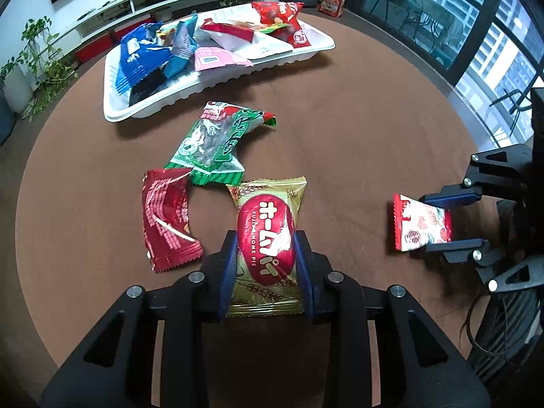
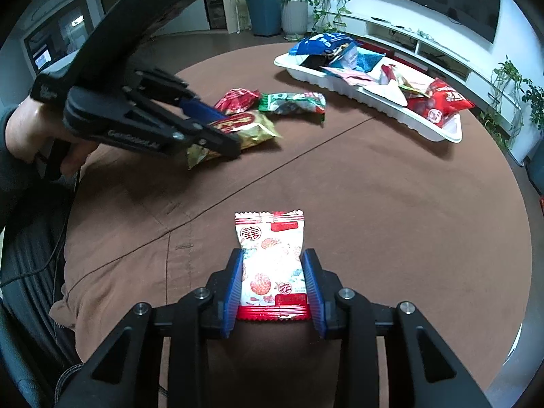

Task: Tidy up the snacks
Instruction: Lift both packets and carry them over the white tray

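Gold pie packet (image 1: 267, 238) sits between the blue pads of the left gripper (image 1: 265, 248); pads press its two long sides, jaws narrowed to the packet's width, so I read it as gripped; its long axis runs straight out along the fingers, far crimped end pointing toward the white tray (image 1: 136, 112). White-and-red packet (image 2: 272, 265) is likewise squeezed between the pads of the right gripper (image 2: 272, 272); jaws drawn in against its sides; long axis also along the fingers; its red crimped end lies nearest the camera. Both packets appear at or just above the brown tablecloth (image 1: 357, 136); whether they are lifted clear I cannot tell.

Tray lies ahead of both grippers, across open cloth, already loaded with blue, pink, white and red packets; from the left wrist view it is ahead and slightly left; from the right wrist view ahead and to the right; the left hand looks the nearer of the two, judging by the views.

Two loose items lie between left gripper and tray: dark red packet (image 1: 168, 217) just beside the gold one, green packet (image 1: 217, 142) beyond it, touching the dark red one's corner; the left hand's path should rise over these. The right hand's route is bare cloth; the table edge curves well off to its right; the tray's raised rim must be cleared before release.
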`<state>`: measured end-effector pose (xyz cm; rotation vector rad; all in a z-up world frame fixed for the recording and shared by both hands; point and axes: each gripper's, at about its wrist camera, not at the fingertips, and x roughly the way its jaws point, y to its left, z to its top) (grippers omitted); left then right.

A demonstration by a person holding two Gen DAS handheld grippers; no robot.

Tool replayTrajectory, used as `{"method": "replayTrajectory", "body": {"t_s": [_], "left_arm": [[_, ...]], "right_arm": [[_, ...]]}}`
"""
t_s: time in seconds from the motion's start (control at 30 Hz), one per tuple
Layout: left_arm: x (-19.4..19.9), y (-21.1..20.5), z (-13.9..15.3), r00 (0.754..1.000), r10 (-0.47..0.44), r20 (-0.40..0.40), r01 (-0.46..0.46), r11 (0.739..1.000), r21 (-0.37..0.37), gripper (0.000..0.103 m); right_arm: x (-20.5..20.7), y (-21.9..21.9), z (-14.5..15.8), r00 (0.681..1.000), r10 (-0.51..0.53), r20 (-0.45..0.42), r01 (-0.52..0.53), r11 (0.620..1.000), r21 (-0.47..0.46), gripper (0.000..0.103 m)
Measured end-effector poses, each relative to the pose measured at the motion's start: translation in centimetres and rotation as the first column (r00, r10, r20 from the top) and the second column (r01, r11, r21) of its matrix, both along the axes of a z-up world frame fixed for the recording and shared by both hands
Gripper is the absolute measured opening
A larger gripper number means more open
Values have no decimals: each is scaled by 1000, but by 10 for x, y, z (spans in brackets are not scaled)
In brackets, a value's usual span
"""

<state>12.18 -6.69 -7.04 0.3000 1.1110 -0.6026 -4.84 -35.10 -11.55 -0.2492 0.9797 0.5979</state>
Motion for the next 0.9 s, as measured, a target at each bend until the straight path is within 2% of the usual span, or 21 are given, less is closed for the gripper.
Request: {"method": "replayTrajectory", "body": {"t_s": [0.23,0.37,0.5,0.7,0.9], "left_arm": [[-16,14,14,999,46,29,-45,998,-53,29],[-30,18,28,993,86,81,-79,994,-81,29],[-35,23,51,981,140,134,-119,981,-156,29],[-23,25,92,963,165,213,-121,972,-203,29],[11,23,125,949,184,256,-122,963,-242,29]], "right_arm": [[2,-8,11,998,-47,35,46,998,39,37],[5,-16,23,992,-97,77,91,992,84,37],[9,-22,41,980,-151,129,134,982,136,37],[23,-32,72,955,-236,182,199,959,201,37],[56,-35,98,930,-297,215,248,942,226,37]]}}
